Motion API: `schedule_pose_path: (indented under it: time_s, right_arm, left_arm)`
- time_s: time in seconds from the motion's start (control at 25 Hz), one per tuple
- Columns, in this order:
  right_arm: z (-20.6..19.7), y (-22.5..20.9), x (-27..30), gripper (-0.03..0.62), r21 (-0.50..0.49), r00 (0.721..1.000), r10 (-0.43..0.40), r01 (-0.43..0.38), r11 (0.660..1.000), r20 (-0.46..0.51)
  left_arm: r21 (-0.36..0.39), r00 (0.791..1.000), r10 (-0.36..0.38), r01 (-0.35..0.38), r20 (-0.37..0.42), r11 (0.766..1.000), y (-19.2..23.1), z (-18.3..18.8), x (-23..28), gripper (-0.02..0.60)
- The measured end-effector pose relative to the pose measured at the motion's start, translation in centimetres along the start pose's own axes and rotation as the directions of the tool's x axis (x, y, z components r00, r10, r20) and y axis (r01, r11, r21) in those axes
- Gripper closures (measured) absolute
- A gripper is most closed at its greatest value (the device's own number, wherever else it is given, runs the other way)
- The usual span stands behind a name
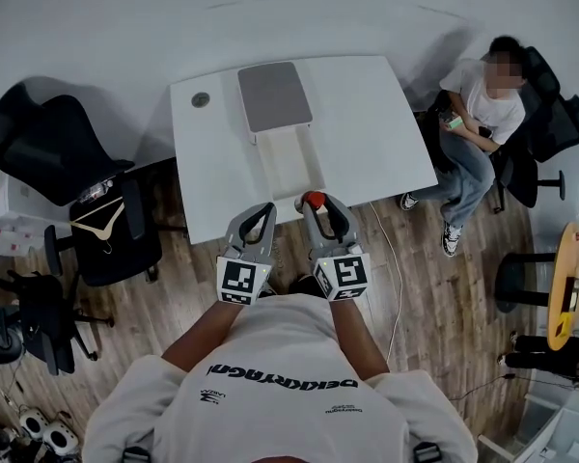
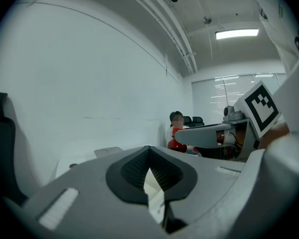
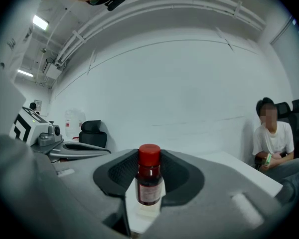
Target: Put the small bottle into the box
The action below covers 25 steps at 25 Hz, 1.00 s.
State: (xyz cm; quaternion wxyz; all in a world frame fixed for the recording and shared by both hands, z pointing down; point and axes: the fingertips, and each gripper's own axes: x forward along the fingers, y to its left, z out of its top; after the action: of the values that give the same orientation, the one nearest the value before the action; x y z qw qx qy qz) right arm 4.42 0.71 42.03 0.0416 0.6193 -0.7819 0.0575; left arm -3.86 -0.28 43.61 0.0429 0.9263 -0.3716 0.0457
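A small bottle (image 1: 313, 201) with a red cap and dark red contents (image 3: 149, 180) stands upright between the jaws of my right gripper (image 1: 318, 208), which is shut on it above the table's near edge. Just beyond it on the white table (image 1: 386, 133) lies the open white box (image 1: 291, 162), its grey lid (image 1: 273, 95) folded back at the far end. My left gripper (image 1: 261, 212) hovers beside the right one, a little short of the box's near left corner. Its jaws (image 2: 150, 176) are shut with nothing in them. The left gripper view also shows the bottle (image 2: 176, 143).
A person (image 1: 478, 114) sits on a chair right of the table. Black office chairs (image 1: 53, 143) and a clothes hanger (image 1: 101, 225) stand on the left. A small round disc (image 1: 201, 99) lies at the table's far left corner. A cable (image 1: 396, 278) runs across the wooden floor.
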Motion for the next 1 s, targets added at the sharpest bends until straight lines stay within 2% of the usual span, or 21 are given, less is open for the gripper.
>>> schedule_pose_path:
  time_s: [0.6, 1.0]
  right_arm:
    - [-0.4, -2.7, 4.1, 0.461, -0.012, 0.997, 0.079, -0.079, 0.997, -0.010]
    - [-1.5, -4.5, 8.0, 0.461, -0.018, 0.991, 0.129, -0.130, 0.991, -0.027]
  left_arm:
    - [-0.019, 0.996, 0.087, -0.088, -0.030, 0.996, 2.0, -0.7, 3.4, 0.575]
    - [-0.030, 0.992, 0.117, -0.119, -0.054, 0.992, 3.5, -1.6, 6.8, 0.575]
